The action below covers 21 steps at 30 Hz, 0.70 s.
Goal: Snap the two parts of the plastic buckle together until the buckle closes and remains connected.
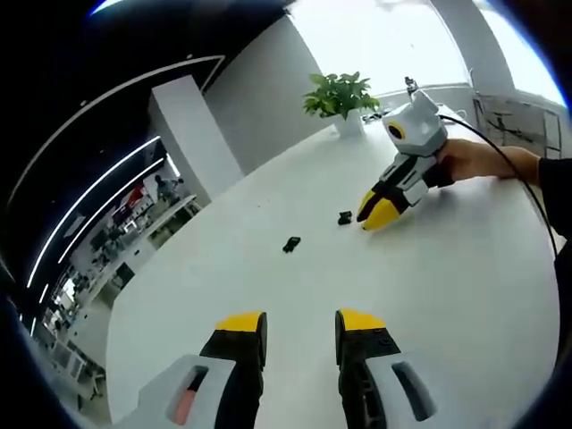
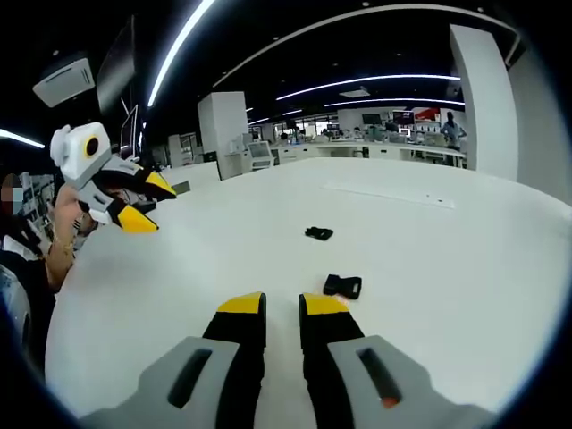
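Here the right gripper (image 2: 282,308), yellow-tipped jaws slightly parted and empty, sits just beside one small black plastic buckle half (image 2: 343,286); the other black buckle half (image 2: 318,234) lies farther out on the white table (image 2: 429,268). Left gripper (image 1: 299,326), released, hovers well back. Buckle details too small to resolve.

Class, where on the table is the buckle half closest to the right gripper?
In the right gripper view, that buckle half lies on the white table just ahead-right of the right gripper.

open white table (image 1: 268,295) around buckle halves (image 2: 342,286), potted plant (image 1: 340,96) far off
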### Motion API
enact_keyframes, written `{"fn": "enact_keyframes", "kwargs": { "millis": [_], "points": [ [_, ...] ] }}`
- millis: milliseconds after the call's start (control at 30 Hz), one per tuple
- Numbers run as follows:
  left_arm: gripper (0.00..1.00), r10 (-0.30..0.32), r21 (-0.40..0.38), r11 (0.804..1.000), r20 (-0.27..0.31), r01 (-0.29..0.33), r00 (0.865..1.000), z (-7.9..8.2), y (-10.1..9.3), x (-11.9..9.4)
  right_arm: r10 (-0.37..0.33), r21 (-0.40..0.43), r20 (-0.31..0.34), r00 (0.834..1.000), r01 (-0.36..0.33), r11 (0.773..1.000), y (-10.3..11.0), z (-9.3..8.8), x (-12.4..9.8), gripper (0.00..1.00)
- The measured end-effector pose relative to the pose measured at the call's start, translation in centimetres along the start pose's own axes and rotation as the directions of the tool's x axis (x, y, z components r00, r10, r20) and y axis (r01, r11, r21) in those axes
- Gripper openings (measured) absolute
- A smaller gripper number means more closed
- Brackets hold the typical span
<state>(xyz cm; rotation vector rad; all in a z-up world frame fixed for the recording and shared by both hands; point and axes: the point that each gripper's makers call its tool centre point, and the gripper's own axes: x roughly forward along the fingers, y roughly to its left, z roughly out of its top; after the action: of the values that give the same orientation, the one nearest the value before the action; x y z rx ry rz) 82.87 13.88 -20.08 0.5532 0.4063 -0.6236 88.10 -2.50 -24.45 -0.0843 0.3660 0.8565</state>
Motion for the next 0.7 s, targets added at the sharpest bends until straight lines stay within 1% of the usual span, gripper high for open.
{"fn": "enact_keyframes", "kwargs": {
  "millis": [333,700],
  "points": [
    [0.31,-0.018,0.005,1.000,-0.016,0.018,1.000,0.1,-0.1,0.9,0.007,0.015,0.000,1.000,-0.007,1.000,0.1,0.0,0.0,0.15],
    [0.30,-0.019,-0.011,1.000,-0.034,0.019,0.999,-0.5,0.3,1.7,0.013,0.022,-0.005,1.000,-0.012,1.000,0.2,-0.2,0.1,0.15]
  ]
}}
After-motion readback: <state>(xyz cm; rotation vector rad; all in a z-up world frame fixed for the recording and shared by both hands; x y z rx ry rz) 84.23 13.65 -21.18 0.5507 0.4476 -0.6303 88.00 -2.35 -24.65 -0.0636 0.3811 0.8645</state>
